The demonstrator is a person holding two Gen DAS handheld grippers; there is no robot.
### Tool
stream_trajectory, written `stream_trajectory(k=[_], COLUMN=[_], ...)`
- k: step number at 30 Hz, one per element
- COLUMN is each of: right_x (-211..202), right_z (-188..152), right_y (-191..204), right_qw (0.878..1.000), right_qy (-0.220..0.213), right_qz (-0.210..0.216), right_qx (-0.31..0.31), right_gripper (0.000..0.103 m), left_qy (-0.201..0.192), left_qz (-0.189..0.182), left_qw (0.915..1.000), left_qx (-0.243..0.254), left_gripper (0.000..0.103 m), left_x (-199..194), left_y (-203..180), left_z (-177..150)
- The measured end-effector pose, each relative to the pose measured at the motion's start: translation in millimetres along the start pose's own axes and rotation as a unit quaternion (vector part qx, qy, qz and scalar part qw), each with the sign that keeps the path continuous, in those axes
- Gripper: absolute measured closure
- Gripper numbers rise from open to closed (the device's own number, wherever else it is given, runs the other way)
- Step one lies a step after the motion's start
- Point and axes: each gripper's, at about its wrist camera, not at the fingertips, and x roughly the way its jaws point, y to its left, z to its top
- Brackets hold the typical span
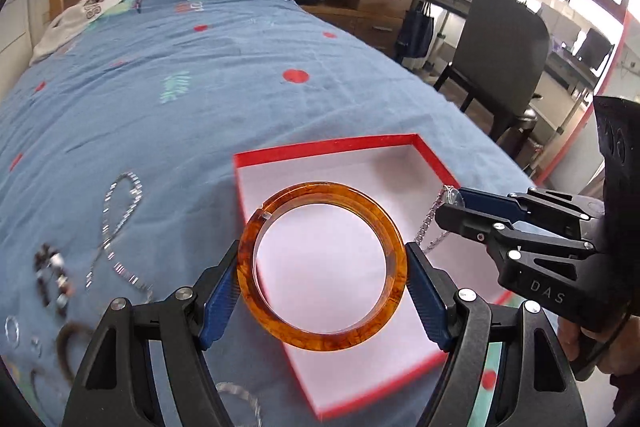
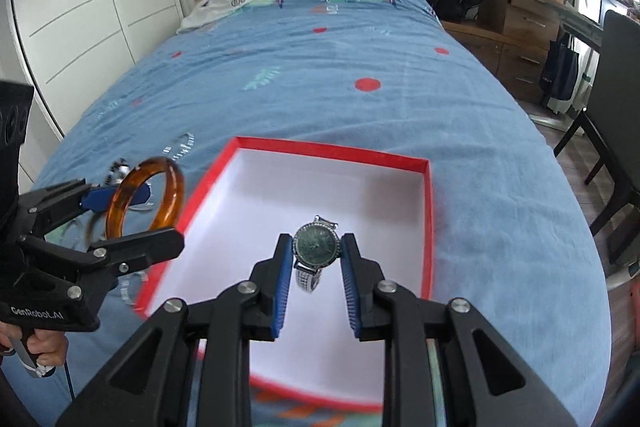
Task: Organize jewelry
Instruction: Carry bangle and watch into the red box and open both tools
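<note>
My left gripper (image 1: 322, 279) has its jaws spread wide and clamped on the outer edge of the amber bangle (image 1: 322, 266), pads touching both sides. The ring faces my camera, its hole pointing along the jaws, held over the near left part of the red box (image 1: 320, 146). My right gripper (image 2: 316, 259) has its jaws partly closed on the watch (image 2: 316, 247), pads at both sides of the round case. The dial faces back at me, the strap's long axis runs up-down between the jaws, and its chain end hangs below, over the box floor.

Progress, as I judge it: early. The white box floor looks bare, nothing dropped in yet. Left of my left jaws, on the bed (image 1: 240, 75), a silver chain (image 1: 120, 223), a beaded piece (image 1: 54, 277) and some small rings (image 1: 12, 331) wait.
</note>
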Motion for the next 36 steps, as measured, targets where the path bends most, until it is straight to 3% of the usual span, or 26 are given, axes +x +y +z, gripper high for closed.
stream_trajectory(k=[15,17,23,36], right_x=[81.1,88.5,102.8,100.2], right_z=[35.8,39.1,34.4,29.4], right_y=[-33.5,-32.8,-20.1,-18.9], right_qw=[0.995,0.993,0.981,0.979], right_qy=[0.072,0.082,0.113,0.089], right_qz=[0.016,0.017,0.009,0.014], right_qx=[-0.073,-0.087,-0.160,-0.180], right_gripper=[0.080,0.080,0.079,0.075], left_qy=[0.076,0.090,0.096,0.090], left_qz=[0.015,0.004,0.031,0.039], left_qw=[0.9960,0.9947,0.9895,0.9892], left_qx=[0.044,0.050,0.103,0.109], left_gripper=[0.028,0.028,0.028,0.027], left_x=[67.1,74.1,82.7,82.4], left_y=[6.0,5.8,-3.5,-5.5], left_z=[22.9,21.4,10.3,6.9])
